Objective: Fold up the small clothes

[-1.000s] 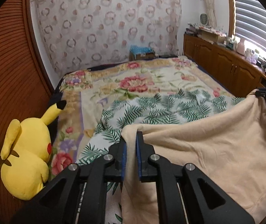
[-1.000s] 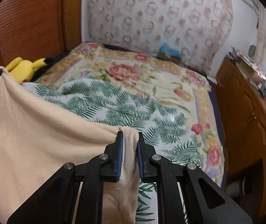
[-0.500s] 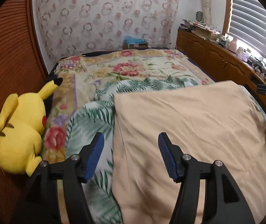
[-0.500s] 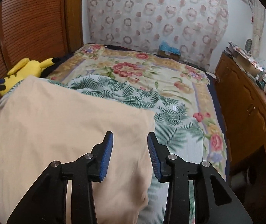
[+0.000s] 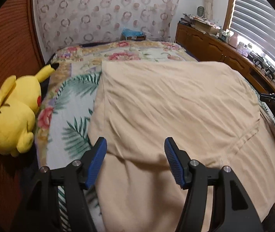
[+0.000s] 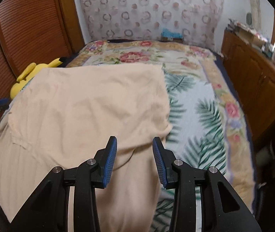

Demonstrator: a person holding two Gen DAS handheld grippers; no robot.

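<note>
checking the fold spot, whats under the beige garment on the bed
The beige garment lies on a palm-leaf blanket, itself over a floral bedspread. Anything directly beneath the cloth is covered.

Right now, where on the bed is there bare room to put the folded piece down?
Bare bedspread lies right of the beige garment, up to the wooden cabinets, and beyond its far edge. The left strip is tight: the yellow plush toy borders it.

Matt peach cloth garment (creased), ribbed blue fingers seemingly rubber, plush toy
</note>
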